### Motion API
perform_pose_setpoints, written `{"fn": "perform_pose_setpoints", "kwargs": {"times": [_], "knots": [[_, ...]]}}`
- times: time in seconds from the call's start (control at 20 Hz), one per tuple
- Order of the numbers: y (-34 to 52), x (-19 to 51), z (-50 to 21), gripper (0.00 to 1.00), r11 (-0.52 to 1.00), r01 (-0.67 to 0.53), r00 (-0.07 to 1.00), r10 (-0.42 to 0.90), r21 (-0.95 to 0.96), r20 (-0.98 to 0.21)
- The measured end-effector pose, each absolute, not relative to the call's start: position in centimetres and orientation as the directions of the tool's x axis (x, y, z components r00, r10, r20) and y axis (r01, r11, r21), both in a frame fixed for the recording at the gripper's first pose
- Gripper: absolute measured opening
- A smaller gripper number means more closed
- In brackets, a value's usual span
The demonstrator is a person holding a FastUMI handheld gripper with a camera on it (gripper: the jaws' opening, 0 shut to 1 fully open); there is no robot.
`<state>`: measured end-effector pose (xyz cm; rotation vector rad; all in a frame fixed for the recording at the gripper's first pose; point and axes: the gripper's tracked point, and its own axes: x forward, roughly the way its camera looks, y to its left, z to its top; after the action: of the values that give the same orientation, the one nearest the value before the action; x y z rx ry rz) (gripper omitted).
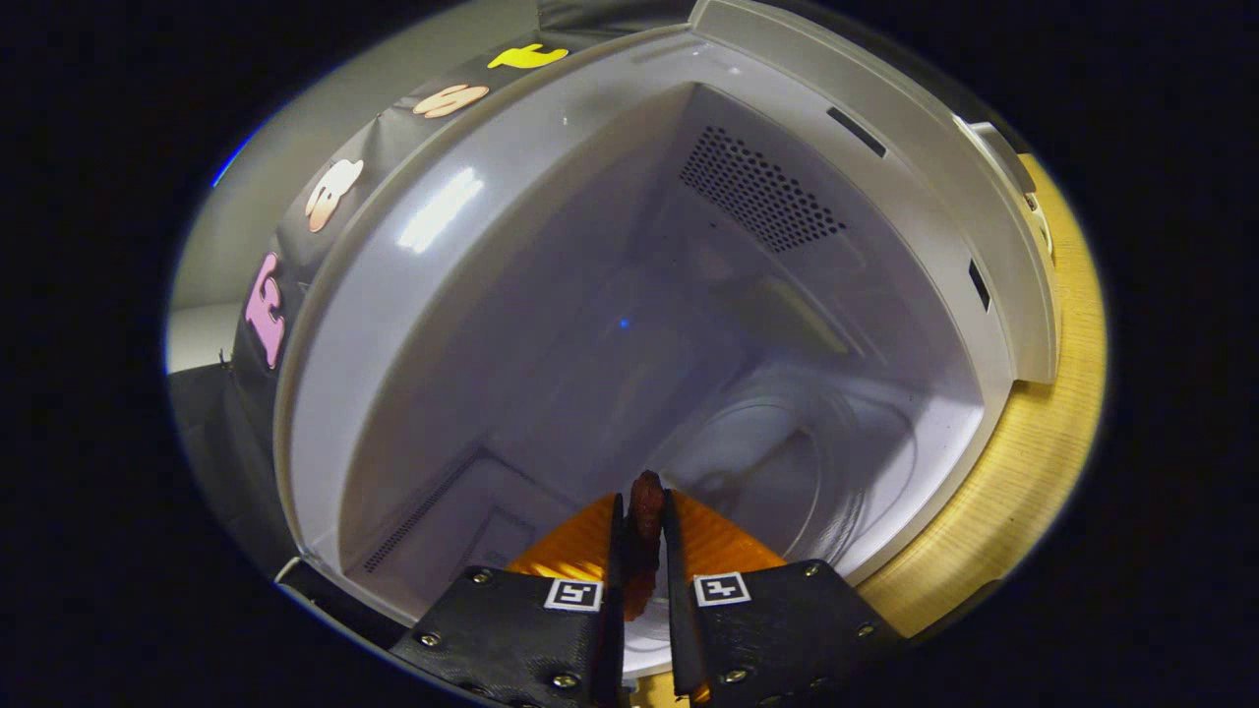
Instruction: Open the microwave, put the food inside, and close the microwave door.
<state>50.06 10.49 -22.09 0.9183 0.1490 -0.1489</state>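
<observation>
The microwave [325, 324] stands with its door open, and I look straight into its pale grey cavity. My gripper [642, 506] is at the cavity's mouth, shut on a thin dark brown piece of food [646, 497] that sticks up between the two fingers. The glass turntable [836, 442] lies on the cavity floor just beyond the fingers. A patch of vent holes [757, 192] shows on an inner wall.
The microwave rests on a light wooden table [1023, 482]. Its front frame [993, 197] with latch slots runs along one side of the opening. Black booth cloth [236, 433] hangs on the other side of the microwave.
</observation>
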Motion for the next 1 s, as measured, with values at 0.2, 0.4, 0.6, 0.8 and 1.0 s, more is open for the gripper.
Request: {"fn": "perform_pose_setpoints", "kwargs": {"times": [0.2, 0.4, 0.6, 0.8, 1.0], "knots": [[8.8, 50.4, -23.3, 0.37, 0.686, 0.244, 0.969, -0.147, 0.685, -0.198], [8.2, 48.1, -22.1, 0.95, 0.831, 0.251, 0.965, -0.173, 0.496, -0.199], [11.2, 42.6, -20.8, 0.96, 0.869, 0.112, 0.970, 0.010, 0.481, -0.245], [13.7, 33.4, -16.4, 0.96, 0.874, -0.063, 0.967, 0.172, 0.482, -0.185], [17.6, 23.9, -11.3, 0.95, 0.884, -0.266, 0.950, 0.308, 0.384, -0.052]]}}
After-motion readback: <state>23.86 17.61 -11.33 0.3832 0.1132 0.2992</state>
